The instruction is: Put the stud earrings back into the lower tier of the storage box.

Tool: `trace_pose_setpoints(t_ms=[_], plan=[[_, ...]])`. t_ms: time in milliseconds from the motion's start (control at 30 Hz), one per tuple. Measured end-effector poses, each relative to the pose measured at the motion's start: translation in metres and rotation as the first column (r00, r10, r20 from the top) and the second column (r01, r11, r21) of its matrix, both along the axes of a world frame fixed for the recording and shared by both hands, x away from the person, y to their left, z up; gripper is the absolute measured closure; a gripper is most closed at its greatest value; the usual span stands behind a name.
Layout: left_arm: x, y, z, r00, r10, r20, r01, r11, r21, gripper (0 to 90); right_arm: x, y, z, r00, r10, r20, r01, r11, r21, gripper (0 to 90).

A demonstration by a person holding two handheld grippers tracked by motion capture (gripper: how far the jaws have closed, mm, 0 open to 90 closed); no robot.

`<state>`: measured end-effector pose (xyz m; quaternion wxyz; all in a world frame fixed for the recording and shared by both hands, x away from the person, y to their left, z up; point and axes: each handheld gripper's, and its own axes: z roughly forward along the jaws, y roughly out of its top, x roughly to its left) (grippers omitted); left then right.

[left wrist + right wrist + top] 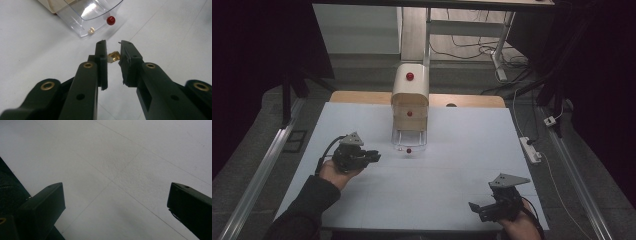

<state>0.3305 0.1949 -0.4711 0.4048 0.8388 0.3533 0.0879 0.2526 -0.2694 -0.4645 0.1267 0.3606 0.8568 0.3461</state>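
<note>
A small cream drawer cabinet (410,95) with red knobs stands at the middle back of the white table. Its clear bottom drawer (409,140) is pulled out toward me; the left gripper view shows that clear drawer (85,15) with its red knob (110,20) and a pale bead (91,30) inside. My left gripper (376,156) lies just left of the drawer. Its jaws (112,45) stand narrowly apart, shut on a small gold piece (114,56) between them. My right gripper (476,210) is at the near right, open (116,188), with nothing between its jaws.
The white table sheet (452,165) stretches between the two grippers. A power strip (530,149) and cables lie off the table's right edge. Metal rails (267,165) run along both sides.
</note>
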Motion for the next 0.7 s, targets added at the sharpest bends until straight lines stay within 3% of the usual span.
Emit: trace_pose_setpoints(t_ms=[500, 700], plan=[[0.021, -0.015, 0.005, 0.9997, 0.011, 0.023, -0.011, 0.9997, -0.022, 75.9, 0.0, 0.0, 0.0, 1.0, -0.004, -0.004, 0.004, 1.0, 0.0, 1.2], [0.033, -0.029, 0.006, 0.9993, -0.001, 0.037, 0.001, 1.0, -0.007, 75.8, 0.0, 0.0, 0.0, 1.0, -0.004, -0.004, 0.004, 1.0, 0.001, 1.2]])
